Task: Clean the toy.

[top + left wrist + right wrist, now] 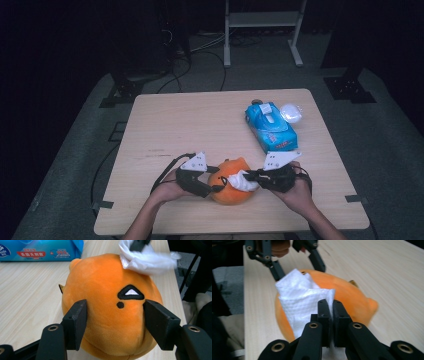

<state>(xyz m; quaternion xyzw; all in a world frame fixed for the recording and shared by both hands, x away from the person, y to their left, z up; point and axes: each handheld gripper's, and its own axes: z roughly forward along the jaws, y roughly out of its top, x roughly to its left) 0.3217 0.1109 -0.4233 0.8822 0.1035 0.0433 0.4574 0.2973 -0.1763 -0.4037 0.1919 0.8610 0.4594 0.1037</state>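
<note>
High view: wipe [243,181] half behind tongs [255,176]

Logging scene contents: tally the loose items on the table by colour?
Orange: 1, plush toy
White: 1, wipe pinched in the right gripper
Blue: 1, wipes pack
Clear: 1, round plastic piece beside the pack
Total: 4

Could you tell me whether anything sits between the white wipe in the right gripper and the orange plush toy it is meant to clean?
Nothing visible does. The right gripper pinches the white wipe, which already lies on the orange plush toy. The left gripper clamps the toy from the other side, clear of the wipe.
</note>
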